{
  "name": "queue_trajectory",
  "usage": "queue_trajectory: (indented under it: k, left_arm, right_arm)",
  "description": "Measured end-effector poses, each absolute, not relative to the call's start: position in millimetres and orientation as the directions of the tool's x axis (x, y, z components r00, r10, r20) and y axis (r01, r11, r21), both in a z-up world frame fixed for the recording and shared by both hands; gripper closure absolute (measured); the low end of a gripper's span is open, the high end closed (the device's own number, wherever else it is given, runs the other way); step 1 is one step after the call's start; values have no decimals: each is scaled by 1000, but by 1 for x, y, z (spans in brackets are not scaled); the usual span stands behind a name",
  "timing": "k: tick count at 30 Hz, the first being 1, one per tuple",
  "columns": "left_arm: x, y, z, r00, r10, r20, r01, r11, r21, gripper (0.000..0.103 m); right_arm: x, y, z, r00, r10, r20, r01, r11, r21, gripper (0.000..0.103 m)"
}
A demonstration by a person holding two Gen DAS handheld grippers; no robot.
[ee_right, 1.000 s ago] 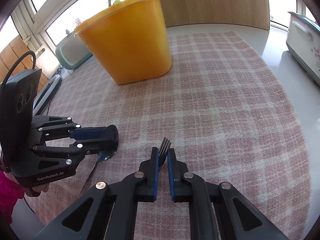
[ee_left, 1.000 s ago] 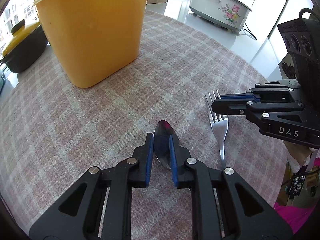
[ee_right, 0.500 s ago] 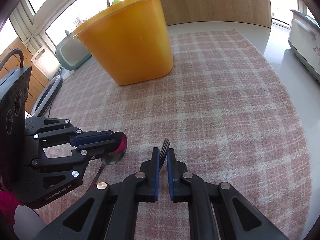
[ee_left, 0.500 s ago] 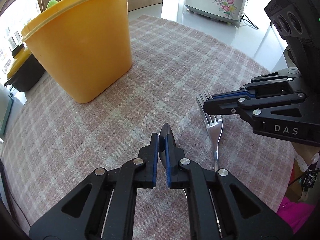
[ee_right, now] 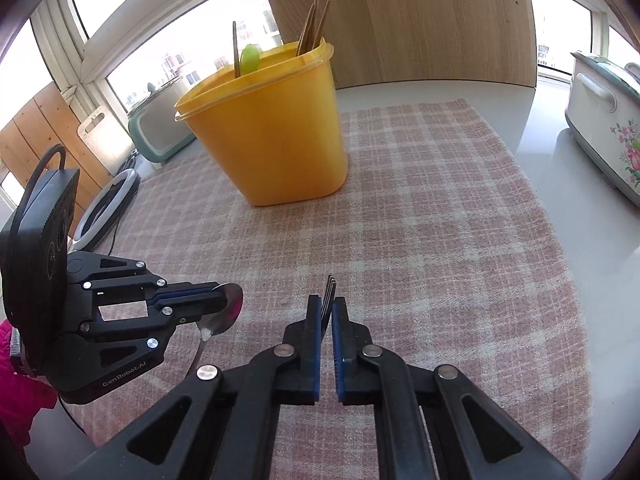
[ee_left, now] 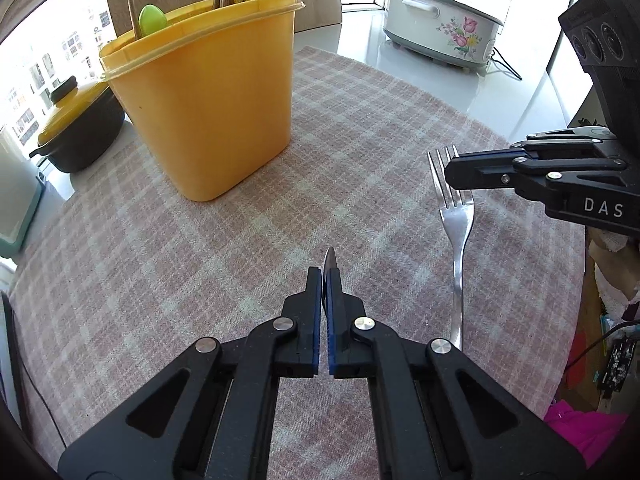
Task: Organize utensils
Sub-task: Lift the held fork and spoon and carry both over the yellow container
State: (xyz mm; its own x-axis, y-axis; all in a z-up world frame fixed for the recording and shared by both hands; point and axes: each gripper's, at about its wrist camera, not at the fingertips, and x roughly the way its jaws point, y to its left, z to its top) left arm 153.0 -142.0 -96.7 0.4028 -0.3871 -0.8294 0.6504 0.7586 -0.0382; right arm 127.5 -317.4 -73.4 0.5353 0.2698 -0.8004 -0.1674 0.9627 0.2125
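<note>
"DAS" on right gripper (ee_left: 452, 174) body; "GenRobot.AI" on left gripper (ee_right: 224, 308) body.

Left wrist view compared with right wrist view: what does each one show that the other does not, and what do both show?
Only the left wrist view shows the black pot with a yellow lid and the fork's handle. Only the right wrist view shows the white ring light and the spoon's bowl face-on. Both show the yellow container, the plaid cloth and the floral cooker.

Right gripper (ee_right: 327, 312) clamps fork (ee_right: 329, 294); left gripper (ee_right: 224, 303) clamps spoon (ee_right: 224, 312).
</note>
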Motion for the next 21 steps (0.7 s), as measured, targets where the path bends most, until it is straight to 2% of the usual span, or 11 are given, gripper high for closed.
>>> queue_trajectory:
  k: [8,17,21]
  left_arm:
    - [152,-101,-57,465,-459,-757,587,800,-125,103]
    - [138,-77,-14,592,-469,-656,563,823,-81,103]
    - [138,-71,-7,616,-479,-626,547,831,-98,103]
  right_arm:
    - [117,-318,-51,582,265,-768,-180,964,196,102]
    - [103,-309,-18,652,248,-716,-212,967,143,103]
    - [100,-304,-9,675,232,-700,-220,969,109,103]
